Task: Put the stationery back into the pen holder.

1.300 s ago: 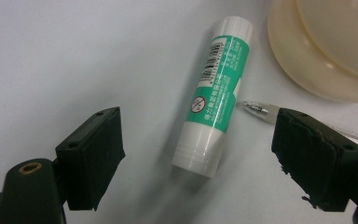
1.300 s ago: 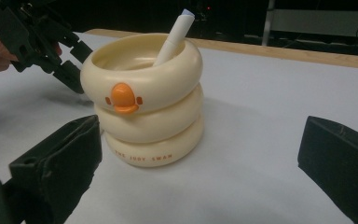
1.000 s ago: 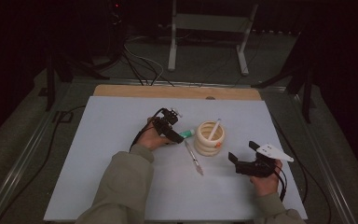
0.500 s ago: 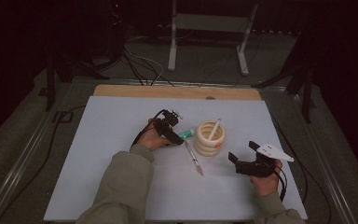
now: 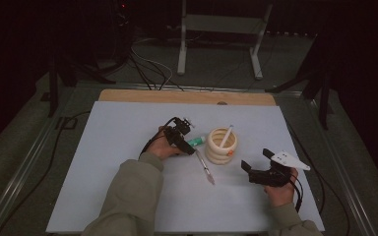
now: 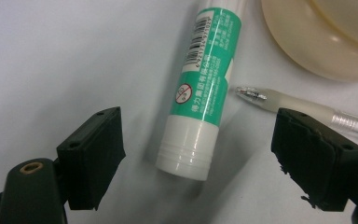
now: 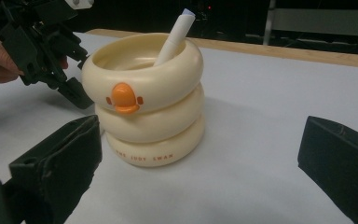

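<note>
The left gripper, jaws spread, straddles the glue stick left of the holder; the right gripper waits spread.

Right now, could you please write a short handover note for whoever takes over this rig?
Left gripper: open, jaws either side of the green-and-white glue stick, not pressing it; the stick lies flat on the table.
Right gripper: open, empty, facing the cream ringed holder.
Done: one white pen stands in the holder.
Left: glue stick and clear pen, both beside the holder, likely go in next.
</note>
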The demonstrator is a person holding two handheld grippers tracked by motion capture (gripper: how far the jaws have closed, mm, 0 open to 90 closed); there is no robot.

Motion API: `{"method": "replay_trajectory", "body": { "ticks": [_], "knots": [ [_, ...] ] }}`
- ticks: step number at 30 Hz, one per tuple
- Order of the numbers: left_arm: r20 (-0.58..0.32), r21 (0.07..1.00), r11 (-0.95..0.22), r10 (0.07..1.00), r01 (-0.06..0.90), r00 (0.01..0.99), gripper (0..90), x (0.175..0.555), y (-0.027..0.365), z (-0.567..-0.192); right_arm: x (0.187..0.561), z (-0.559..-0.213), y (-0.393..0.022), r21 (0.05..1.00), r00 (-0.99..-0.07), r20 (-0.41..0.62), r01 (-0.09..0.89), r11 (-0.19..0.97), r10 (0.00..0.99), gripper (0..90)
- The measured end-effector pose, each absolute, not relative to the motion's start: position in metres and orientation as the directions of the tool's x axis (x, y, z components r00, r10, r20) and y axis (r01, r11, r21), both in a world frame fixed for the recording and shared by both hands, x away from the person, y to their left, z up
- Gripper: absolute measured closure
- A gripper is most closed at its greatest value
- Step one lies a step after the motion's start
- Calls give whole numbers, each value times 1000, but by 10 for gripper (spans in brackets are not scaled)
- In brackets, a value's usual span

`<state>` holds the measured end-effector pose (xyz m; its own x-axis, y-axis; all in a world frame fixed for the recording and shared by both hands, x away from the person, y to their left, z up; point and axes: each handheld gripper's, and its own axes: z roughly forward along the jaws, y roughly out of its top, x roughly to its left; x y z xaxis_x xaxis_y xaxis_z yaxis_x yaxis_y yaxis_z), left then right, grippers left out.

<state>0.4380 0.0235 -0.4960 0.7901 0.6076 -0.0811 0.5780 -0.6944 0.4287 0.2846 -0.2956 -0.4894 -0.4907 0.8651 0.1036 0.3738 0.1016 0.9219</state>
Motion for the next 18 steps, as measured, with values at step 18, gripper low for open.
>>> {"method": "replay_trajectory", "body": {
  "ticks": [18],
  "knots": [
    [-19,436,-703,618,563,786,495,440,21,-500,285,-490,-295,922,-495,104,374,103,863,3]
  ]
}}
